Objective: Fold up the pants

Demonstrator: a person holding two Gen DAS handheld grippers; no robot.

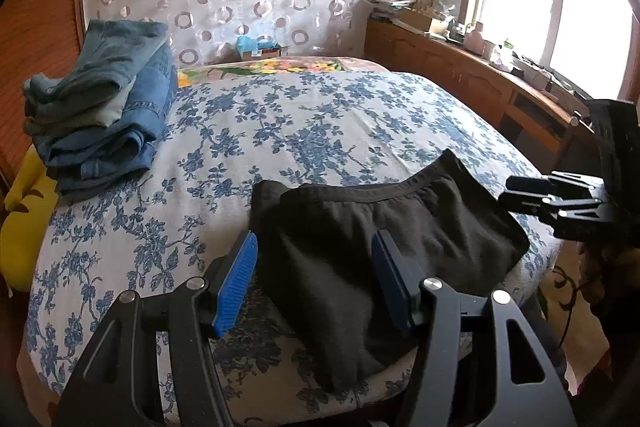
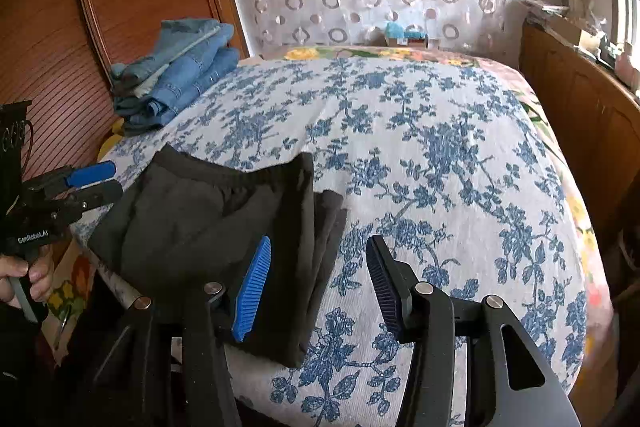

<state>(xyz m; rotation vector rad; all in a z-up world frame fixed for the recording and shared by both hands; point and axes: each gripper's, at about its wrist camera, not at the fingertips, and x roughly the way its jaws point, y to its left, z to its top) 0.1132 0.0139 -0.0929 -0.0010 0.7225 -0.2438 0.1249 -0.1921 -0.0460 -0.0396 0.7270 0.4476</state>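
Hovering both grippers over the near edge of the bed point(image 1: 320, 115), you have let the black pants point(image 1: 360, 227) lie free on the blue-flowered bedspread point(image 2: 440, 155). Your left gripper point(image 1: 316, 279) stands with its jaws apart above the pants, nothing pinched between the pads, and your right gripper point(image 2: 320, 283) is likewise spread, its left pad over the pants' folded edge and its right pad over bare bedspread; neither holds cloth. That suggests you are pausing between folds, both claws parted and ready for the next grasp.

The pants sit at the bed's near edge, folded into a compact, roughly rectangular packet. The elastic waistband runs along the side farther into the bed, and stacked layers show at one end, slightly staggered. The cloth looks soft and matte, with shallow wrinkles. Folded blue jeans point(image 1: 100, 107) rest well apart, at the bed's far left side.
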